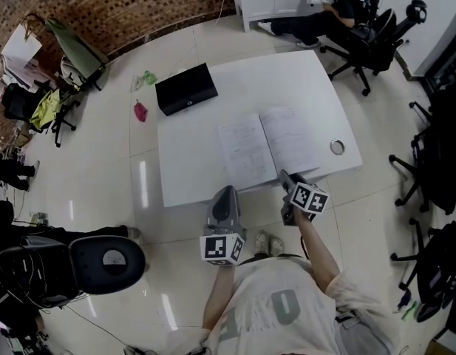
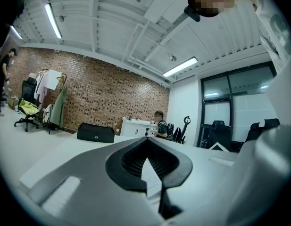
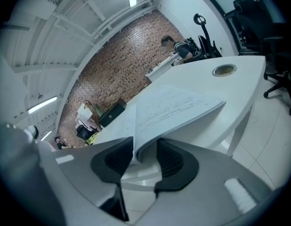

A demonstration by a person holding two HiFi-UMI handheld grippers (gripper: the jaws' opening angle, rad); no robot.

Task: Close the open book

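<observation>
book: open point(image 1: 261, 145), face-up on the white table point(image 1: 191, 161), centre-right and close to the near edge; both page spreads show, with the spine running away from the person
right gripper: point(image 1: 285, 178) at the book's near right corner, angled down toward it; jaws wide apart
between right jaws: near corner of the right-hand page block; it sits against or just beside the left pad with a clear gap to the right pad, so it isn't clamped
page block: in the right gripper view that corner looks slightly raised off the table, the rest of the block fanning away over the tabletop
left gripper: point(image 1: 226, 194) off the table's near edge, left of the right gripper and pointing level at the table; tips together, nothing between them
left gripper vs book: apart, no contact; it's just short of the book's near left corner
black box: point(image 1: 185, 89) on the far left corner of the table, well apart from the book
ring: point(image 1: 337, 146) small round object on the table, right of the book near the right edge; can't tell what it is
background: seated person point(image 1: 338, 2) at a white cabinet beyond the table; office chairs around; brick wall behind
</observation>
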